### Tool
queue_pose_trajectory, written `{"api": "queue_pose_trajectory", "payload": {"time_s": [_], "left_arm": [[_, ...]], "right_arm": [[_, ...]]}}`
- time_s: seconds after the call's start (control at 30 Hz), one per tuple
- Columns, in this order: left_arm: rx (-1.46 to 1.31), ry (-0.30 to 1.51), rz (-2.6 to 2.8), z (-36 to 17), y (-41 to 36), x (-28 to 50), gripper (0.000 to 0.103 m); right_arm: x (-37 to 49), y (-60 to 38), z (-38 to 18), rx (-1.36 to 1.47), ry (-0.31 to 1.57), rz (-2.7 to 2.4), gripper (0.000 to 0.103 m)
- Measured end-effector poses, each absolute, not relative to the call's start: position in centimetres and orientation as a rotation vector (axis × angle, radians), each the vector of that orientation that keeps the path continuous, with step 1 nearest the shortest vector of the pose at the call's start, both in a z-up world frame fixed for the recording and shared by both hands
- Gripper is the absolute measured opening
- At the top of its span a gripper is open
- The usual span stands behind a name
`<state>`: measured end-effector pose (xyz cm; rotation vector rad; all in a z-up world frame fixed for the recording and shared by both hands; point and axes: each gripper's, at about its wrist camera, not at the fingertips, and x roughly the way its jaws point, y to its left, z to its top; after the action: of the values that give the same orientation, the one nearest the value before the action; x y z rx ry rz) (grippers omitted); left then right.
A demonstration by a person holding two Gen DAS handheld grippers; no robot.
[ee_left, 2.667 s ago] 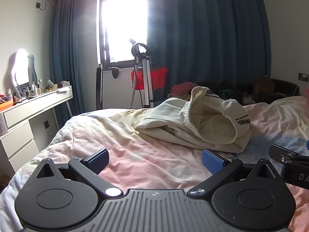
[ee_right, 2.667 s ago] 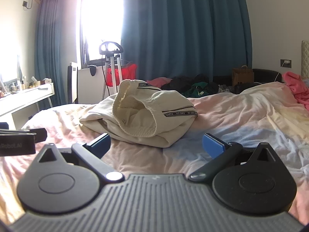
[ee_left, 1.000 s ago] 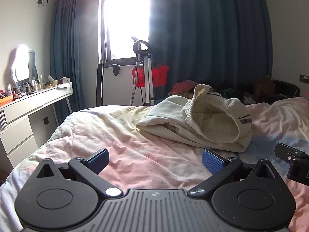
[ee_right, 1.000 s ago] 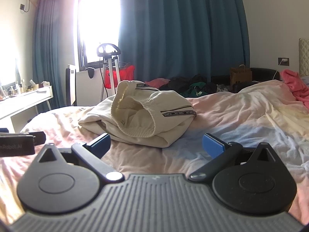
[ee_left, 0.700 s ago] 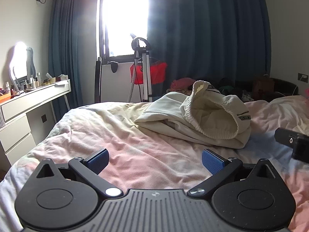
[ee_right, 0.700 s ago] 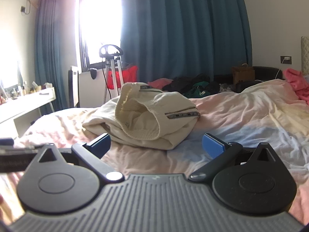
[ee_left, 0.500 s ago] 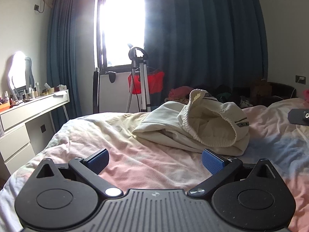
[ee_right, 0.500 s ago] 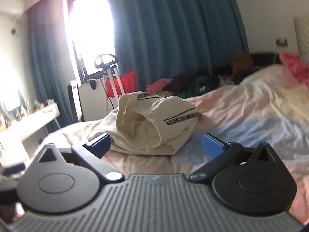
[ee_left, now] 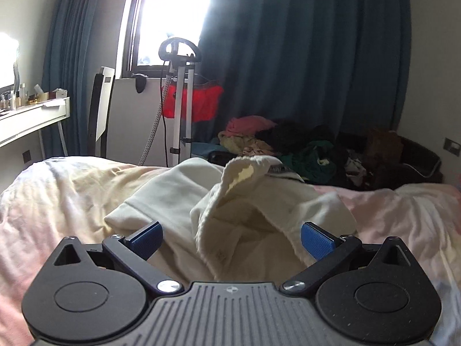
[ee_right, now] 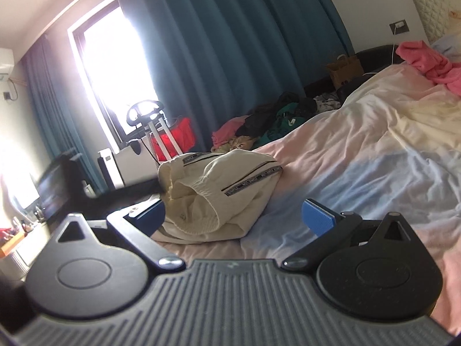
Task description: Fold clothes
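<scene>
Both grippers, left gripper (ee_left: 230, 238) and right gripper (ee_right: 239, 216), had fingers spread, grasping nothing. Cream garment (ee_left: 253, 210) lay bunched on the bed (ee_left: 57, 190), between the left fingers (waistband gaping toward them). Judged: approach stage; next, pinching an edge.

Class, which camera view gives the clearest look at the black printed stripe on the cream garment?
The right wrist view: the stripe runs clearly across the cream garment. The left wrist view shows only a blurred bit.
</scene>
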<state>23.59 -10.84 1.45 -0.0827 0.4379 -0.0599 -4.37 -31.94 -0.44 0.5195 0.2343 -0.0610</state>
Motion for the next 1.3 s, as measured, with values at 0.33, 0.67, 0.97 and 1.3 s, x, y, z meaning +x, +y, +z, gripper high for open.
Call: {"api": "queue_pose_trajectory", "payload": {"time_s": [0.33,0.67,0.97,1.3], "left_arm": [[-0.072,0.520,0.004,1.2,-12.9,38.1,0.072],[-0.192,0.568,-0.223,4.7,-9.1,32.9,0.018],[-0.325,0.488,-0.398,7.2,-2.6,16.1,0.014],[-0.396,0.496,-0.301,5.6,9.8,5.7,0.014]], "right_arm": [[0.5,-33.1,-5.6,0.627,0.299,-0.016,0.103],[3.0,-31.8,-7.8,0.560,0.225,0.006,0.102],[-2.8,-27.6,-3.7,0.312,0.147,-0.061,0.102],[-6.6,-22.6,4.0,0.144,0.199,-0.039,0.102]]}}
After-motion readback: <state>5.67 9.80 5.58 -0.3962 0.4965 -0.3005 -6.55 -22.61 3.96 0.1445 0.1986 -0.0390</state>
